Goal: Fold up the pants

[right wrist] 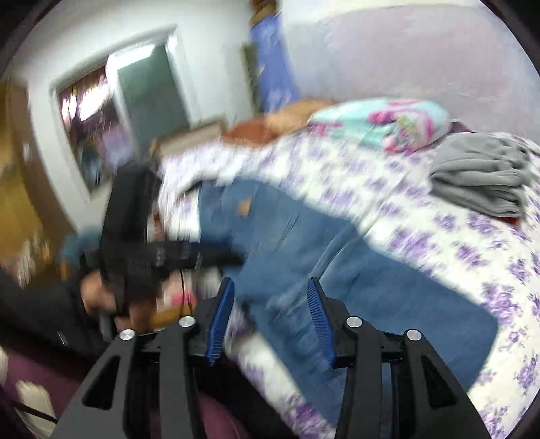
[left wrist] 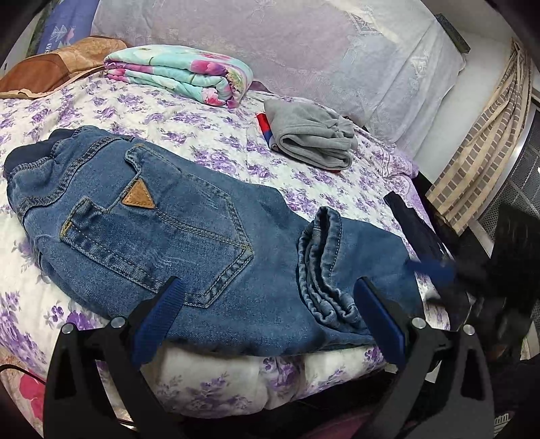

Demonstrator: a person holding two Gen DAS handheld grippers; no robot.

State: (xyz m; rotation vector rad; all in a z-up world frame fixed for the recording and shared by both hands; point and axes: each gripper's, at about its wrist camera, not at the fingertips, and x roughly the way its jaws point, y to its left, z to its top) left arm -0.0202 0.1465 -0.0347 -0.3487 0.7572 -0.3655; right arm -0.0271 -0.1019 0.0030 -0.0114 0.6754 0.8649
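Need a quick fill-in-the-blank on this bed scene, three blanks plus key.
1. The jeans lie on a quilt printed with ____ flowers.
2. The folded garment beyond the jeans is ____.
3. The triangular patch by the jeans pocket is ____.

Missing words: purple; grey; brown

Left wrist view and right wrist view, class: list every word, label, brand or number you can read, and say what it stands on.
None can be read.
Tan triangular patch on the jeans: shows no legible text.
Blue cloth at the bed's far corner: white marks, too small to read.
Right wrist view: too blurred to read.
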